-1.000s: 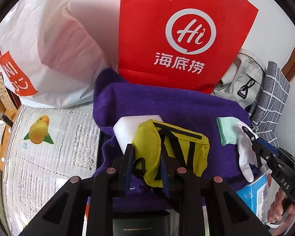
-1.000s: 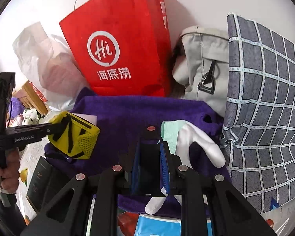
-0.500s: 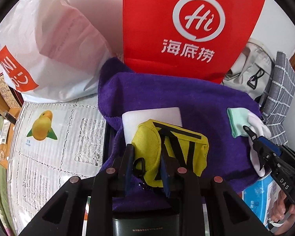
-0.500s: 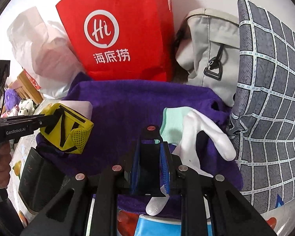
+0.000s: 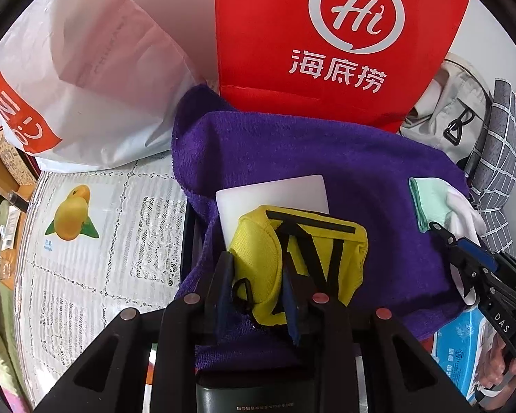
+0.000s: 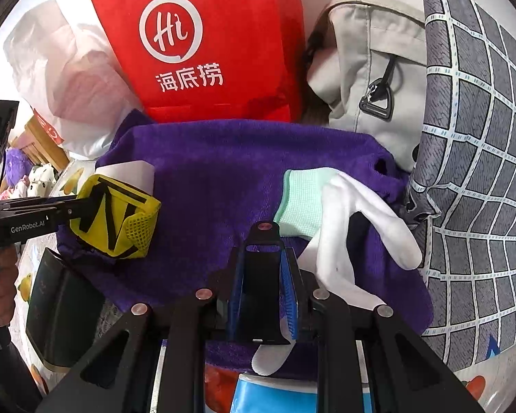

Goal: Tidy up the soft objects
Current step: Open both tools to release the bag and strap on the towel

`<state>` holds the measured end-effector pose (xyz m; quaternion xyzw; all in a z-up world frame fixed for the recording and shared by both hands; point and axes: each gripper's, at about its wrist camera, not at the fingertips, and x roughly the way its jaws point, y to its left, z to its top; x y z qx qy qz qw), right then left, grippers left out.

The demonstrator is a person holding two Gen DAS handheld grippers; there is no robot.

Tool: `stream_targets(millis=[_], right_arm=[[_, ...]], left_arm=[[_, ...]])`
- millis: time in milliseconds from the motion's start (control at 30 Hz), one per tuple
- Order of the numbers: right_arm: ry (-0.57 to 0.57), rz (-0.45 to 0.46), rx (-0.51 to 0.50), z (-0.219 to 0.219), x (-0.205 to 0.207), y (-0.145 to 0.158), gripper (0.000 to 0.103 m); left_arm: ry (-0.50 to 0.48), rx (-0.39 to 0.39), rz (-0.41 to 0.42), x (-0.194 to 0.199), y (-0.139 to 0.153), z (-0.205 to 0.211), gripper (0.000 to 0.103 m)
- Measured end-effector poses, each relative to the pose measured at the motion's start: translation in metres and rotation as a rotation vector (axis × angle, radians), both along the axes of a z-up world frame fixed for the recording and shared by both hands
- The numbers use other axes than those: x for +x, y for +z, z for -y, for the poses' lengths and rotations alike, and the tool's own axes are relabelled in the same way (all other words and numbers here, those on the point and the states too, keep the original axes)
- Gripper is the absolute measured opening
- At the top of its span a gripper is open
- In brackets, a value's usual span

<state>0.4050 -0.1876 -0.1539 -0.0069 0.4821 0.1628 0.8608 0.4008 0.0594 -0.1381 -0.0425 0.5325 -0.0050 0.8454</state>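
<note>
My left gripper (image 5: 258, 268) is shut on a yellow mesh pouch with black straps (image 5: 302, 254) and holds it just above a purple towel (image 5: 326, 158); the pouch also shows in the right wrist view (image 6: 117, 220). A white foam block (image 5: 275, 192) lies under the pouch. My right gripper (image 6: 263, 268) is shut on a white glove with a mint cuff (image 6: 340, 216), which lies on the towel's right side (image 6: 223, 172). In the left wrist view the right gripper (image 5: 464, 251) sits on the glove (image 5: 443, 203).
A red paper bag (image 5: 326, 34) and a white plastic bag (image 5: 86, 69) stand behind the towel. A grey backpack (image 6: 371, 79) and a grey checked cushion (image 6: 481, 172) are at the right. A black box (image 6: 58, 306) lies under the towel's left end. A lace mat with fruit print (image 5: 86, 223) covers the table.
Both grippers moved forward toward the bags, carrying the pouch and dragging the glove along. Their grips are unchanged.
</note>
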Motion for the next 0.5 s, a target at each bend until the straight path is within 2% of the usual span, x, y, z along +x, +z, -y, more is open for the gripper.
stream_targets(millis=[167, 233, 300, 367, 500], right_arm=[[0.012, 0.01, 0.007, -0.002, -0.003, 0.003, 0.023], [0.017, 0.012, 0.015, -0.002, -0.004, 0.006, 0.026], [0.014, 0.03, 0.021, 0.0, -0.006, 0.01, 0.045], [0.005, 0.065, 0.028, 0.002, -0.008, 0.017, 0.052], [-0.002, 0.096, 0.051, 0.007, -0.013, 0.029, 0.057]], left_arm=[[0.003, -0.013, -0.022, 0.002, -0.003, 0.001, 0.031], [0.0, -0.04, -0.025, 0.002, -0.003, -0.001, 0.043], [-0.003, -0.054, -0.013, 0.001, 0.0, -0.001, 0.054], [-0.006, -0.043, 0.002, 0.0, 0.002, -0.002, 0.057], [-0.009, -0.047, 0.006, -0.003, 0.005, -0.001, 0.057]])
